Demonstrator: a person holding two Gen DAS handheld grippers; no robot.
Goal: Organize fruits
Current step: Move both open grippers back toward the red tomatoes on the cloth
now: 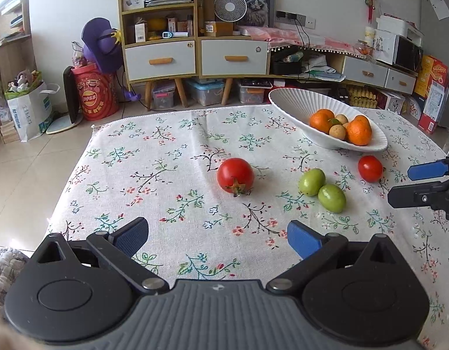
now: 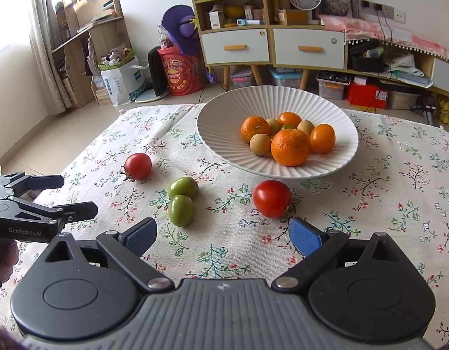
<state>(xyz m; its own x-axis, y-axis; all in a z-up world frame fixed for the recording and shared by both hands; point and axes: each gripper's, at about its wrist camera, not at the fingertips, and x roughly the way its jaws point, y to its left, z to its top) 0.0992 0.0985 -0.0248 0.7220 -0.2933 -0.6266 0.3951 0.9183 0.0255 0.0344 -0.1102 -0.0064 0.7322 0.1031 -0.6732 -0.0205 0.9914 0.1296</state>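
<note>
A white ribbed bowl (image 1: 285, 99) (image 2: 224, 116) holds oranges (image 2: 290, 146) and small tan fruits. On the floral cloth lie two tomatoes and two green fruits. The stemmed tomato (image 1: 235, 177) (image 2: 137, 166) lies ahead of my left gripper (image 1: 218, 237), which is open and empty. The other tomato (image 2: 271, 198) (image 1: 370, 168) lies just ahead of my right gripper (image 2: 223, 237), also open and empty. The green fruits (image 1: 322, 189) (image 2: 182, 199) touch each other between the tomatoes. Each gripper shows at the side of the other's view, right (image 1: 410, 183) and left (image 2: 75, 195).
The table with the floral cloth (image 1: 166, 175) ends at the far and left edges, with tiled floor beyond. Shelves, drawers, a red barrel (image 1: 96, 93) and storage boxes stand along the back wall.
</note>
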